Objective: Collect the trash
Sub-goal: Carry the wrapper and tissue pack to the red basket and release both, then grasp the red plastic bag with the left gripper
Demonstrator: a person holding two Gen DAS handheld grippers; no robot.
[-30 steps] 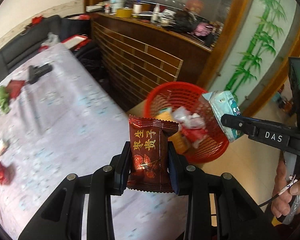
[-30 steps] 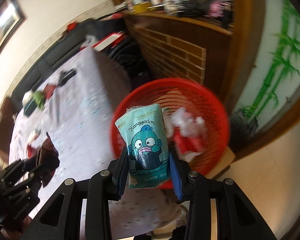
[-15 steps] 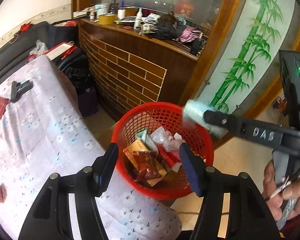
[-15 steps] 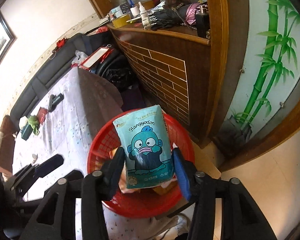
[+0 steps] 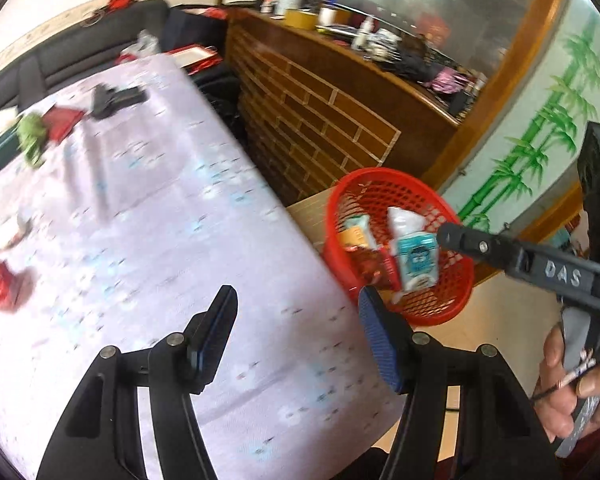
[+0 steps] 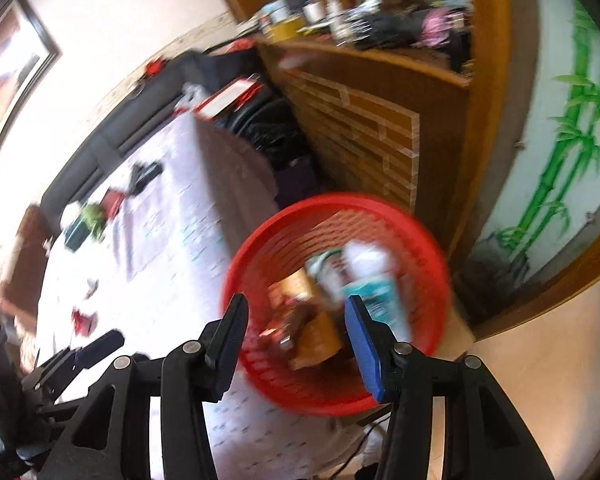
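The right wrist view is smeared by motion. In the red basket the wrappers blur together; only a teal packet can be told apart, partly hidden behind the blue pad of the right tongs. Small scraps on the tabletop are too smeared to name. In the left wrist view, a red scrap near the left edge is blurred. A hand is cut off at the right edge. Shelf clutter behind is too small to identify.
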